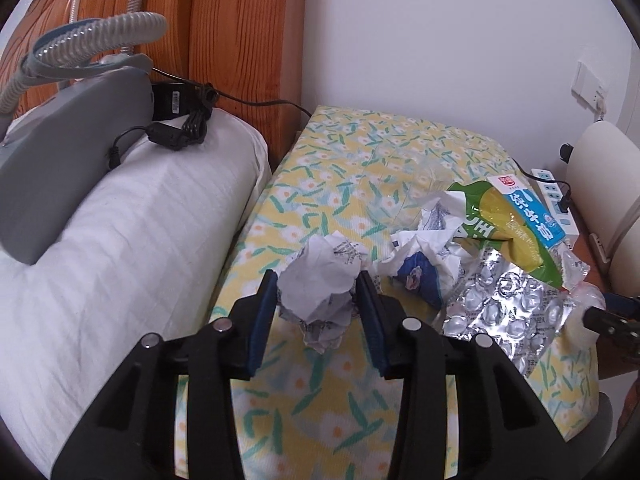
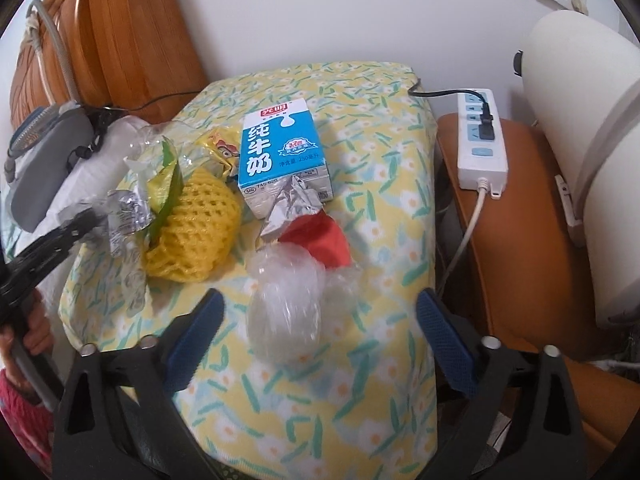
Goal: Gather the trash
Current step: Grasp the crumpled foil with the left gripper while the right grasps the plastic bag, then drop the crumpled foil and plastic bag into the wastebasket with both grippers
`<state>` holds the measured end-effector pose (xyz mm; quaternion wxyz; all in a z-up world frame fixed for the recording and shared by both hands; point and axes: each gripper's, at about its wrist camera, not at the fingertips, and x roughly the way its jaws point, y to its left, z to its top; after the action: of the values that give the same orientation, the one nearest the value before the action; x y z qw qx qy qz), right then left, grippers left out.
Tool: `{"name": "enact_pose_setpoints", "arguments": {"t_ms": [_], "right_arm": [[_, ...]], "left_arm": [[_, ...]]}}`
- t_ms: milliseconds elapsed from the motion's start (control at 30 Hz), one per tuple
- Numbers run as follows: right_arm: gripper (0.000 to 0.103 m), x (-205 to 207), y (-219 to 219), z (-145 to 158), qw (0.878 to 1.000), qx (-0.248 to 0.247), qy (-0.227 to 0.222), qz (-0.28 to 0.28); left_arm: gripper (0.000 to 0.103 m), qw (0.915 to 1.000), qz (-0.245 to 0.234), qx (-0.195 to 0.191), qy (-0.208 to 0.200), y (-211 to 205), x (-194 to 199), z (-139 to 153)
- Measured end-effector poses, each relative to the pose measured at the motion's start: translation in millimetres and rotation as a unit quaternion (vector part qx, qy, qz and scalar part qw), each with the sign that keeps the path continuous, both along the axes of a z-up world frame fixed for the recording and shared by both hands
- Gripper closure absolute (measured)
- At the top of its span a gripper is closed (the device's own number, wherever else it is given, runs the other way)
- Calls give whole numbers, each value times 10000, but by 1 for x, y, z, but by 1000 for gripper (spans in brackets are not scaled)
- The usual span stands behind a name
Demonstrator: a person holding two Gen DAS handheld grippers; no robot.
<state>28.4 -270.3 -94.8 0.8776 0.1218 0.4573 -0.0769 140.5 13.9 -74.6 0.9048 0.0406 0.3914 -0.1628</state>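
Note:
Trash lies on a floral yellow cushion (image 1: 332, 184). My left gripper (image 1: 318, 288) is shut on a crumpled paper ball (image 1: 320, 276), pads pressing its sides. Beside it lie more crumpled paper (image 1: 420, 252), foil blister packs (image 1: 508, 304) and a blue milk carton (image 1: 528, 208). My right gripper (image 2: 320, 312) is open around a crumpled clear plastic wrap (image 2: 286, 300), not touching it. Beyond it lie a red wrapper (image 2: 324, 240), the milk carton (image 2: 280, 152), a yellow foam net (image 2: 196, 224) and blister foil (image 2: 124, 208).
A white pillow (image 1: 120, 248) with a grey device (image 1: 60, 140) and black cables (image 1: 180, 128) lies left, against a wooden headboard (image 1: 224, 32). A white power strip (image 2: 482, 136) rests on an orange chair arm (image 2: 508, 224). A white cushion (image 2: 592, 120) is at right.

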Motion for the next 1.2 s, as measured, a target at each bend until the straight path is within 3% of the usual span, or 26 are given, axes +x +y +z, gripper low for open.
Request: {"name": "enact_pose_setpoints", "arguments": {"t_ms": [67, 267, 467, 667, 800, 900, 1000, 1100, 1200], "right_arm": [[36, 4, 2, -3, 9999, 68, 73, 32], [64, -2, 5, -6, 9991, 365, 142, 149], [65, -21, 13, 5, 9987, 410, 56, 298], [65, -56, 23, 20, 9968, 507, -25, 614], [65, -90, 36, 21, 9953, 381, 62, 893], [64, -114, 46, 12, 9930, 355, 232, 1100], [64, -130, 56, -1, 9906, 315, 437, 1259], [64, -140, 64, -17, 9874, 419, 640, 1383], [63, -147, 74, -28, 9843, 481, 789, 1502]], "left_arm": [[63, 10000, 45, -48, -36, 5, -7, 6], [63, 9998, 142, -67, -115, 16, -35, 22], [63, 9997, 62, -198, -93, 22, -80, 34], [63, 9987, -432, -217, 166, 17, -141, 30], [63, 9935, -933, -67, 654, 5, -188, 2], [63, 9846, -1254, -108, 1215, -6, -217, -29], [63, 9754, -1468, 93, 1644, -18, -239, -60], [58, 9666, -1494, 228, 2069, -22, -250, -85], [46, 9634, -1394, 238, 2276, -20, -253, -94]]}}
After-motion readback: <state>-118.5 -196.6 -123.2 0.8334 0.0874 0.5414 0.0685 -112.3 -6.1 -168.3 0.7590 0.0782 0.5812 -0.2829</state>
